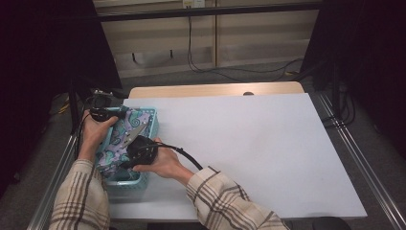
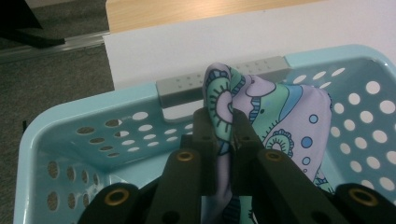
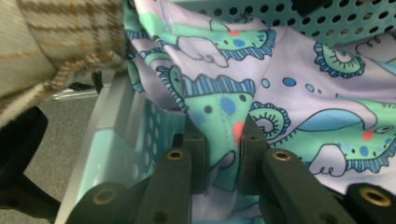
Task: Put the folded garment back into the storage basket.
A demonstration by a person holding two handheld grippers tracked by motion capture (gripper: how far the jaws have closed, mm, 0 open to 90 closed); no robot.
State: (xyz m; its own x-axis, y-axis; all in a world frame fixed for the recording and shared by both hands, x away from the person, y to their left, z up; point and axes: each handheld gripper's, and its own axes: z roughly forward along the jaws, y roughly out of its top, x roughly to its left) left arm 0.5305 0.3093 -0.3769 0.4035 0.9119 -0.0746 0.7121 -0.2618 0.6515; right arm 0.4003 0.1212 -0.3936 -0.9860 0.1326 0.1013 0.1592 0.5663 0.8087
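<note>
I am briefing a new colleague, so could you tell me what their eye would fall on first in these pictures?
The patterned lilac and green cloth stands out, bunched in the pale blue perforated basket at the left near corner of the white table. Both the left gripper and the right gripper are shut on folds of it.

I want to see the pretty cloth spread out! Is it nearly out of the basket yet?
Not yet. Done: both grippers have pinched the cloth, the left gripper at one fold, the right gripper at another. In hand: the grip. Left: the cloth lies in the basket, and the white table waits.
</note>
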